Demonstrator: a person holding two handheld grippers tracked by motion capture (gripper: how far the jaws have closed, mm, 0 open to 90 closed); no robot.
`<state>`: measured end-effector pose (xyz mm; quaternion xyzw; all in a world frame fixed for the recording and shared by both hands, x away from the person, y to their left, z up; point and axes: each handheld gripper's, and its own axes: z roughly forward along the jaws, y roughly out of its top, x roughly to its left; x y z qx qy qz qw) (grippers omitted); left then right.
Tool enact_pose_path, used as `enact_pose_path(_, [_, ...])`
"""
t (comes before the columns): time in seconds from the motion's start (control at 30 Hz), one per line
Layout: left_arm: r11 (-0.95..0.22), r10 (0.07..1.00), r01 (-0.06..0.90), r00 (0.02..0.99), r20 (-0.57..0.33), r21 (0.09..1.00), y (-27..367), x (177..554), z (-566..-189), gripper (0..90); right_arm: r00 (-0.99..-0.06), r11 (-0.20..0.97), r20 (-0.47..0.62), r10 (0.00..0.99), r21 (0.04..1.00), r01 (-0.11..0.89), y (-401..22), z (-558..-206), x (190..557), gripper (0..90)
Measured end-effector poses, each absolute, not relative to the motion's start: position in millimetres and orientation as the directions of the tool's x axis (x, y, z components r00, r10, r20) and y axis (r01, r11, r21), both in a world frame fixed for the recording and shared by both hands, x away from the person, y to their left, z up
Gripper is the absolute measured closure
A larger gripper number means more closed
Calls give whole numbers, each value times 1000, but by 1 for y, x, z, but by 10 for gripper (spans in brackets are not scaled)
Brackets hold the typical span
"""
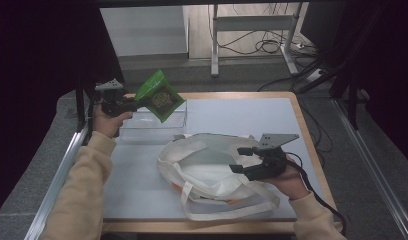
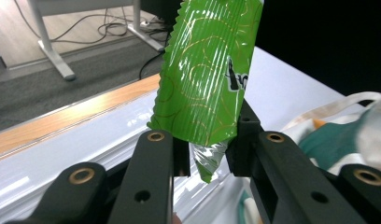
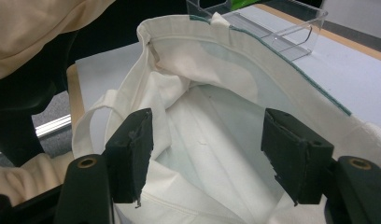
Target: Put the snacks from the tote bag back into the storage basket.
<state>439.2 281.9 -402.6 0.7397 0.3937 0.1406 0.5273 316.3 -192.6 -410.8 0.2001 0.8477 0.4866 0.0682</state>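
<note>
A person in cream sleeves works at a wooden-edged bench (image 1: 292, 107) topped with a pale grey mat, holding a black two-fingered gripper in each hand. The left gripper (image 1: 137, 104), held up over the bench's far left corner, has its fingers (image 2: 156, 154) clamped on the lower end of a glossy green ribbed foil snack packet (image 1: 159, 95); in the left gripper view the packet (image 2: 207, 74) rises tilted from between the pads, its silver inner seam showing just below the grip. The packet hangs in the air above a clear plastic rectangular bin (image 1: 157, 122) that stands on the mat at the far left of the bench, its long side facing the person.

In front of the bin and just beside it lies a white cloth tote bag (image 1: 202, 170) with long white handles, its mouth open toward the right hand. The right gripper (image 1: 238, 160) rests at the bag's right rim, fingers (image 3: 132, 154) standing well apart. In the right gripper view one finger sits against a fold of the bag's (image 3: 212, 121) upper edge while the other sits over the pale lining; whether either presses the cloth cannot be told. The clear bin (image 3: 282, 25) shows beyond the bag's far rim.
</note>
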Motion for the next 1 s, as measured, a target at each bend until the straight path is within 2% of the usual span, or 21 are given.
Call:
enact_pose_path(0.37, [-107,744,451,627,-229,886,291,452,-414,752,-912,450,80,403,850,273,-192,-413,317,338])
enact_pose_path(1.0, [-127,759,490,608,-234,862,300,479,-428,752,-909,451,90,406,846,285,-191,-418,319,338])
